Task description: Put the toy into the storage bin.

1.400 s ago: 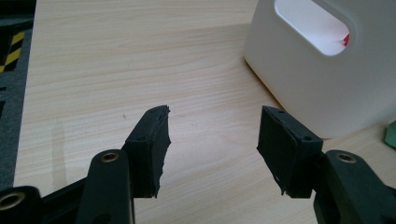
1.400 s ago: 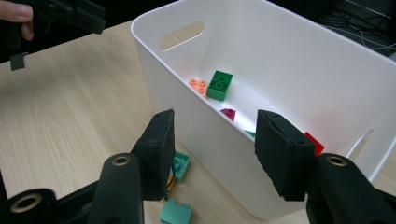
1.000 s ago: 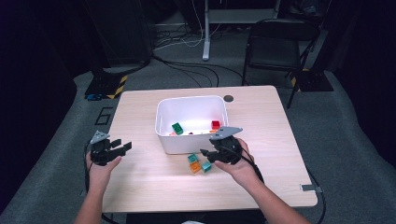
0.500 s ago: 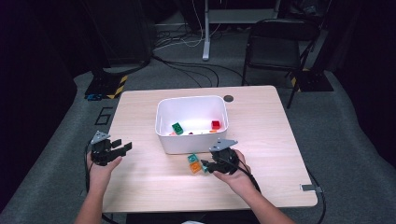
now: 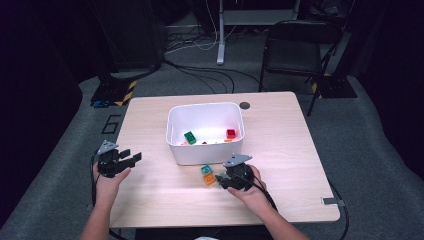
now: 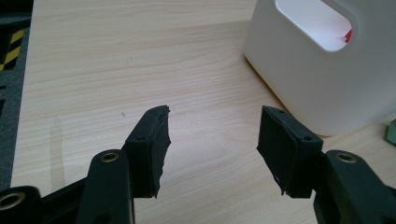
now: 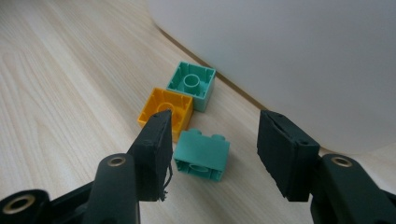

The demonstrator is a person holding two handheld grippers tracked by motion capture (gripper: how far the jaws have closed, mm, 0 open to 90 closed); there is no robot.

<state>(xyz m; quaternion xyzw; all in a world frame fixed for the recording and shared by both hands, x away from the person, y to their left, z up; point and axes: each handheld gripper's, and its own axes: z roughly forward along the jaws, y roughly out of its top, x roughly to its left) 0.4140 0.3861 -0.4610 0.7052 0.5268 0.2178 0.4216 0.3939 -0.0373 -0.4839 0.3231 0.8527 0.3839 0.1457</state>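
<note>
Right claw point(image 7: 212, 154), jaws open and empty, has dropped low to the table near its front edge, straddling a teal block point(image 7: 201, 154) beside the white bin point(image 5: 205, 131); a grab looks imminent. Left claw point(image 6: 212, 149) hovers open, empty.

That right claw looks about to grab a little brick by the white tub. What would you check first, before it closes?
1. Right gripper jaws open: ok.
2. Teal brick lies between the jaws: ok.
3. Pads touching the brick yet: cannot tell.
4. Orange brick clear of the left-hand jaw: not ok, it sits right beside the jaw's tip.
5. White tub leaves room for the other jaw: ok.
6. Left gripper out of the way, empty: ok.
</note>
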